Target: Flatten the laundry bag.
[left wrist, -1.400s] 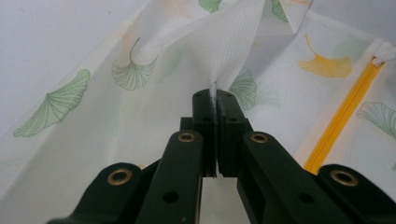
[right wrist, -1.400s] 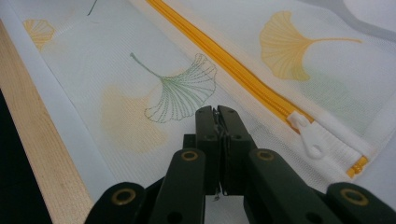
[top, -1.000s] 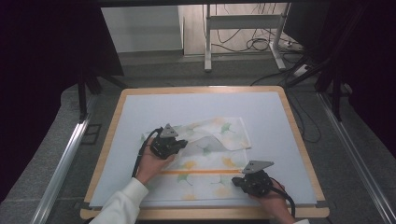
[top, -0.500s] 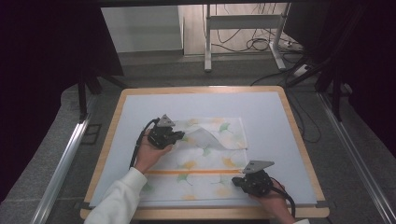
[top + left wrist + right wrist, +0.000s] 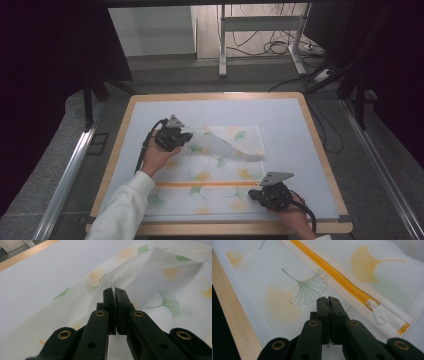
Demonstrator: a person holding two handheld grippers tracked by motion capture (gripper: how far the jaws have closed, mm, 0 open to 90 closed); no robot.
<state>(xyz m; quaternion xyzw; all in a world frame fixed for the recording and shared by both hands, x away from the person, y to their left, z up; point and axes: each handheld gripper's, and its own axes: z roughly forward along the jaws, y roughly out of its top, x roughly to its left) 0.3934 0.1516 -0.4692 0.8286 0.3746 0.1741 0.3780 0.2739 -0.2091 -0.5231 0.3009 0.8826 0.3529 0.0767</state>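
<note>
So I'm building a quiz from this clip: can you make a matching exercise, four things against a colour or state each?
Things:
1. left gripper
2. zipper tape
3. zipper pull
4. table rim

Colour or state:
A. white
B. bare wood
C. orange
D. shut on a lifted fold of the mesh bag

Pairs: 1-D, 2-C, 3-A, 4-B
</note>
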